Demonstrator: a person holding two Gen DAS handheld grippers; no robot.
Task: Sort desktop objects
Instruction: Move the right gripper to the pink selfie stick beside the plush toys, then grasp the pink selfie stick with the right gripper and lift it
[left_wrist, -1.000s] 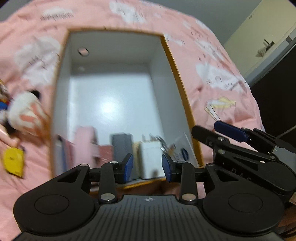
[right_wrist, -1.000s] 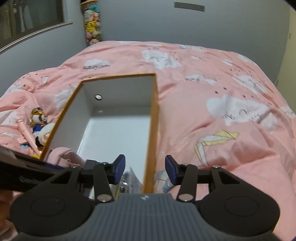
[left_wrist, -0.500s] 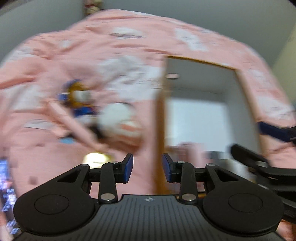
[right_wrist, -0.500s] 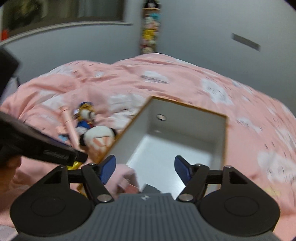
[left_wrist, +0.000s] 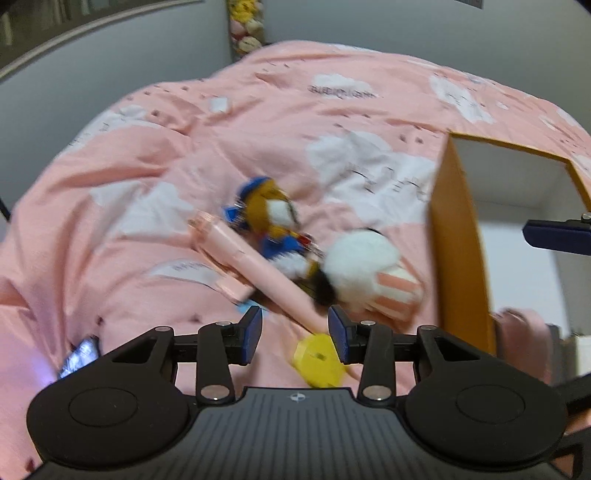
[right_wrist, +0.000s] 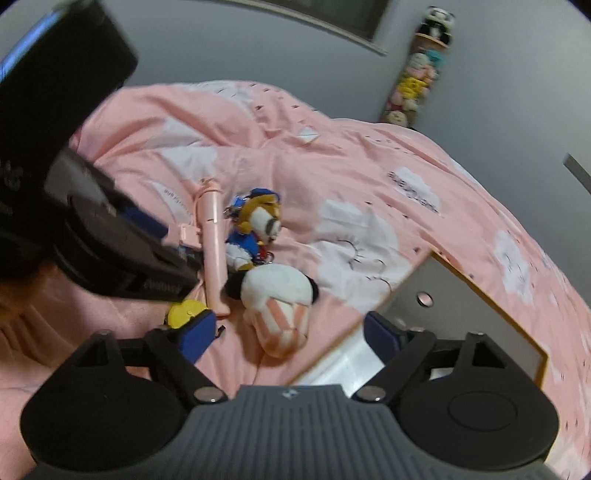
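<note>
Through the left wrist camera I count four loose things on the pink quilt (left_wrist: 155, 155): one pink stick (left_wrist: 255, 264), one duck plush (left_wrist: 275, 221), one white plush (left_wrist: 364, 271), one yellow disc (left_wrist: 317, 356). Stick's long axis runs upper-left to lower-right, lower end near my left gripper (left_wrist: 294, 334), whose jaws are opening, with nothing between them. One orange-walled box (left_wrist: 460, 236) stands at right.

From the right wrist camera, same four: stick (right_wrist: 213, 240) lies nearly straight up the frame, duck (right_wrist: 258, 229) beside it, white plush (right_wrist: 279, 306) below, disc (right_wrist: 184, 312) at lower left. My right gripper (right_wrist: 288, 336) is opening wide and holds nothing; the white plush lies on the quilt just beyond it.
</note>
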